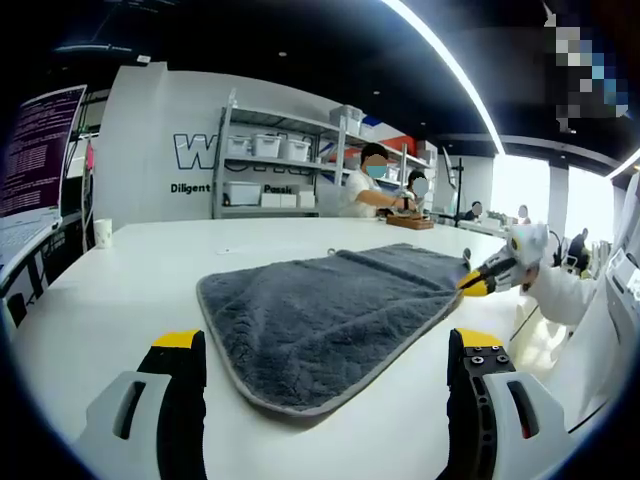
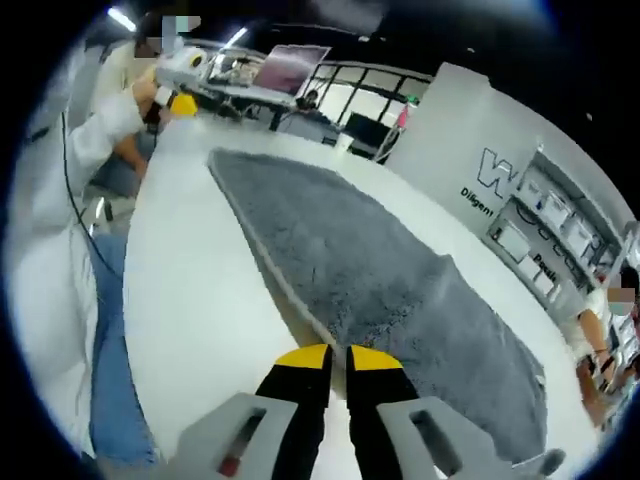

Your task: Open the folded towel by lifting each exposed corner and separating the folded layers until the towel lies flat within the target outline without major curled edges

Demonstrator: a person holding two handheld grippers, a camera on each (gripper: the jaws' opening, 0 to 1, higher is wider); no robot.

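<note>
At the towel (image 1: pixel 330 320) edge, right tongs (image 2: pixel 338 357) pinch it low; left tongs (image 1: pixel 325 355) hover wide apart.

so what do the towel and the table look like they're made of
The towel looks like plush grey microfibre or fleece: a fuzzy, matte pile with a lighter stitched edge binding. The table looks like smooth white laminate or painted board, with a faint sheen; the exact material cannot be told.

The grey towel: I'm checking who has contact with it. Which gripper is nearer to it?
Right. The right gripper has its jaws together at the grey towel's edge. The left gripper stands open just short of the towel's near corner.
</note>
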